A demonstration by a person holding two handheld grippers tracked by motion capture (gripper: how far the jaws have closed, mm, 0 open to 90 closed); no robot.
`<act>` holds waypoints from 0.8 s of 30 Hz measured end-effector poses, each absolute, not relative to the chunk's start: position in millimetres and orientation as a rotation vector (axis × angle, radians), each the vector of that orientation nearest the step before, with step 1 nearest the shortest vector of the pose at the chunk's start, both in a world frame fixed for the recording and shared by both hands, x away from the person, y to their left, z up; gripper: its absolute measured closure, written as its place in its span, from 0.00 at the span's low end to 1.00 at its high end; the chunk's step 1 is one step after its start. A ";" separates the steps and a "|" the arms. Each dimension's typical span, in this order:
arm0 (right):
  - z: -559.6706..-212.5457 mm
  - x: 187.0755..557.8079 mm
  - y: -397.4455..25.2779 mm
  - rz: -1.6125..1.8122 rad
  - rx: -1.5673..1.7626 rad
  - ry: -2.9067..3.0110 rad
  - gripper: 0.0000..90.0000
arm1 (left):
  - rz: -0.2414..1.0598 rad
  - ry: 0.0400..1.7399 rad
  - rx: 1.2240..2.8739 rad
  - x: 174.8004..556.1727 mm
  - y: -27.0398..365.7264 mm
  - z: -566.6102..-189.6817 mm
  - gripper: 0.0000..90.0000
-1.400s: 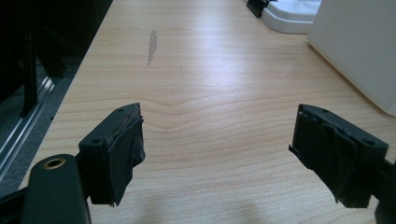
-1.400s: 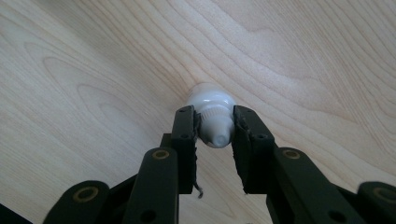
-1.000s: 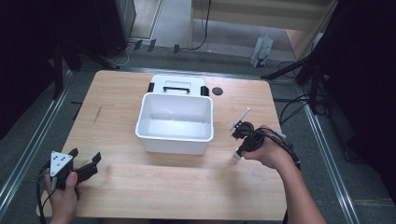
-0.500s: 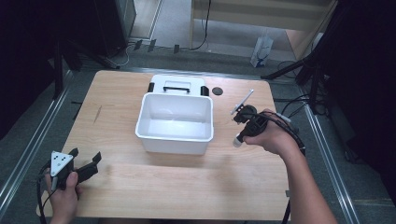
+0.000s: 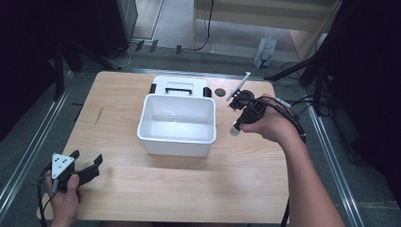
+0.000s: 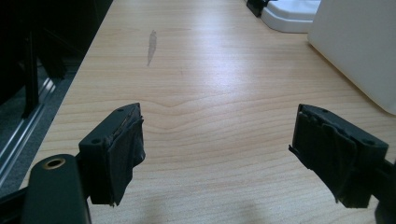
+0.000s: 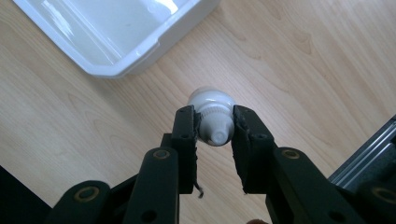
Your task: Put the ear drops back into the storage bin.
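A small white bottle (image 7: 213, 116) with a ribbed cap is clamped between the jaws of my right gripper (image 7: 215, 128), held in the air over the wood. In the high view that gripper (image 5: 239, 120) hangs just right of the white bin (image 5: 178, 124), with the bottle (image 5: 235, 128) poking out below the hand. The bin's corner (image 7: 140, 51) lies up and left of the bottle in the right gripper view. My left gripper (image 5: 87, 165) rests at the table's front left, jaws wide apart with only bare wood between them (image 6: 217, 158).
The bin's white lid (image 5: 179, 86) with black clips lies flat behind it. A small dark disc (image 5: 220, 91) sits beside the lid. A thin white stick (image 5: 238, 86) juts up from the right hand. Metal rails (image 5: 28, 151) run along both table sides.
My right gripper has carried the bottle away from the person and slightly up along the bin's right side. The left gripper has stayed where it was.
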State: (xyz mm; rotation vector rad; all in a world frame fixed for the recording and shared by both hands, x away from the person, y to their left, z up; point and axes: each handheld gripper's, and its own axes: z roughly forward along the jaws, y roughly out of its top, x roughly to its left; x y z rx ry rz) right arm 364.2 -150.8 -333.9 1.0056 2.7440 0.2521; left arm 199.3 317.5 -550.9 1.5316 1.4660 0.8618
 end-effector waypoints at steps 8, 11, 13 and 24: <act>-311.8 366.2 -130.2 0.251 0.942 2.753 0.80 | 0.864 1.464 1.533 199.7 317.0 -551.0 0.19; -306.2 365.7 -121.0 0.261 0.921 2.757 0.80 | 0.864 1.464 1.532 199.6 317.0 -551.0 0.19; -303.8 365.0 -110.9 0.270 0.885 2.762 0.80 | 0.865 1.464 1.532 199.5 317.0 -550.9 0.19; -312.7 368.7 -82.9 0.274 0.778 2.779 0.80 | 0.862 1.463 1.535 199.5 317.1 -550.9 0.19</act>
